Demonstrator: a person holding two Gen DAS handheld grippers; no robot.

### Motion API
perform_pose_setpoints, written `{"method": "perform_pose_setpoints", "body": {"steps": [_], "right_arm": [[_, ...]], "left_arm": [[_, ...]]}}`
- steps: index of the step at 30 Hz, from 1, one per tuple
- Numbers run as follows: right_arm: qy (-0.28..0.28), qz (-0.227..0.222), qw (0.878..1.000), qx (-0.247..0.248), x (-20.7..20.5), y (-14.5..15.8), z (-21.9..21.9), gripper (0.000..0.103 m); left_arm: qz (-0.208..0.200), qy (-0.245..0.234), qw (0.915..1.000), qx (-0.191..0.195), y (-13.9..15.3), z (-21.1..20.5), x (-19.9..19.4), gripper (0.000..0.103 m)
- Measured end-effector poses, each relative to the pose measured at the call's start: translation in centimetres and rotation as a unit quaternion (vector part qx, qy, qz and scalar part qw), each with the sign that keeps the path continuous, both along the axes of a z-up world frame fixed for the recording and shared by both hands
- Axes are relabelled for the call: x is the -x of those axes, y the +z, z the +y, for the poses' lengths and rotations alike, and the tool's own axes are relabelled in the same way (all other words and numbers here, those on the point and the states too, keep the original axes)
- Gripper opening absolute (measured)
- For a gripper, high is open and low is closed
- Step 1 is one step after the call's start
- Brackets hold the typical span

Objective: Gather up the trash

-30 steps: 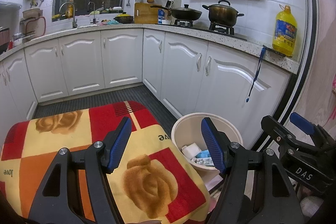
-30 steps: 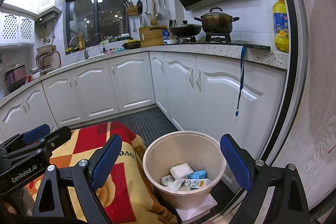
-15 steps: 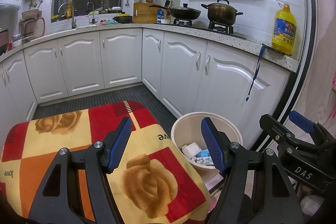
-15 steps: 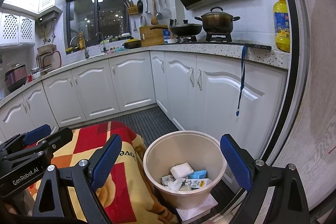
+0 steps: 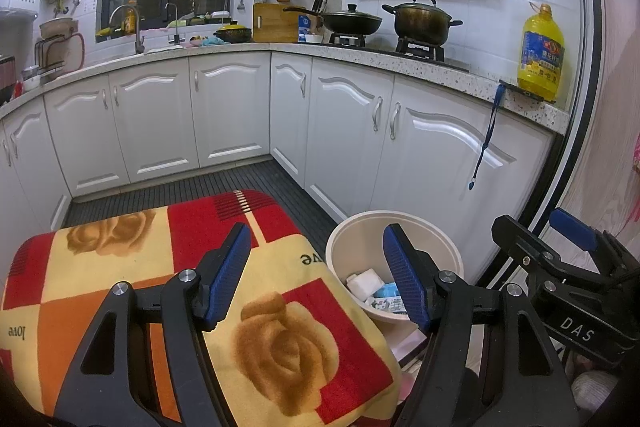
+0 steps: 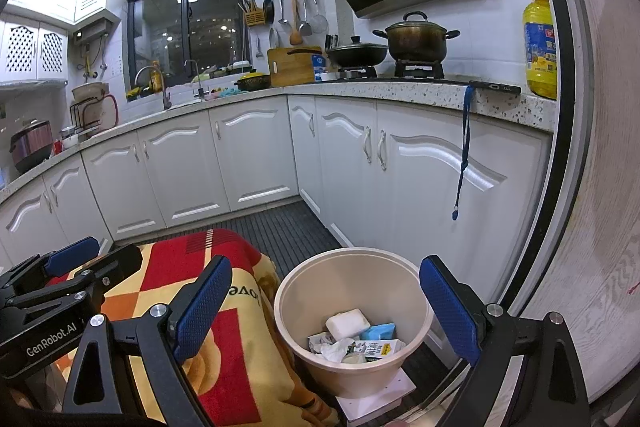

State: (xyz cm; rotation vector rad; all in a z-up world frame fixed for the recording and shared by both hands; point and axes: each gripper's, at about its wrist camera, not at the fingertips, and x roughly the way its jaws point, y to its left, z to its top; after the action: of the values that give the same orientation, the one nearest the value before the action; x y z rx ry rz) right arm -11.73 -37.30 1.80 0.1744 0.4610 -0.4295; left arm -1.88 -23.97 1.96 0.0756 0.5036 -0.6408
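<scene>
Already the trash [image 6: 352, 337], a foam block, crumpled paper and cartons, lies in the beige bin [image 6: 400, 269] at lower center: light, crushable. Left gripper [image 5: 316, 275] and right gripper [image 6: 324, 311] hang released, empty.

- Bin [image 6: 352, 311] stands on the floor, right of the blanket [image 6: 236, 359] — cabinets [image 6: 424, 179] behind.
- Trash [image 6: 352, 337] lies in the bin.
- 2 pots [image 6: 416, 37] sit on the tabletop [image 6: 400, 91].
</scene>
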Motion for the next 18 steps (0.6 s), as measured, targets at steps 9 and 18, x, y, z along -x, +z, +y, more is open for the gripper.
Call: {"method": "perform_pose_setpoints", "body": {"steps": [9, 18], "right_arm": [[0.000, 0.001, 1.000, 0.000, -0.04, -0.03, -0.03, 0.094], [0.001, 0.003, 1.000, -0.001, -0.18, -0.26, -0.06, 0.094]], "left_arm": [[0.002, 0.000, 1.0000, 0.000, -0.02, -0.02, -0.01, 0.068], [0.005, -0.003, 1.0000, -0.004, -0.58, 0.05, -0.15, 0.068]]}}
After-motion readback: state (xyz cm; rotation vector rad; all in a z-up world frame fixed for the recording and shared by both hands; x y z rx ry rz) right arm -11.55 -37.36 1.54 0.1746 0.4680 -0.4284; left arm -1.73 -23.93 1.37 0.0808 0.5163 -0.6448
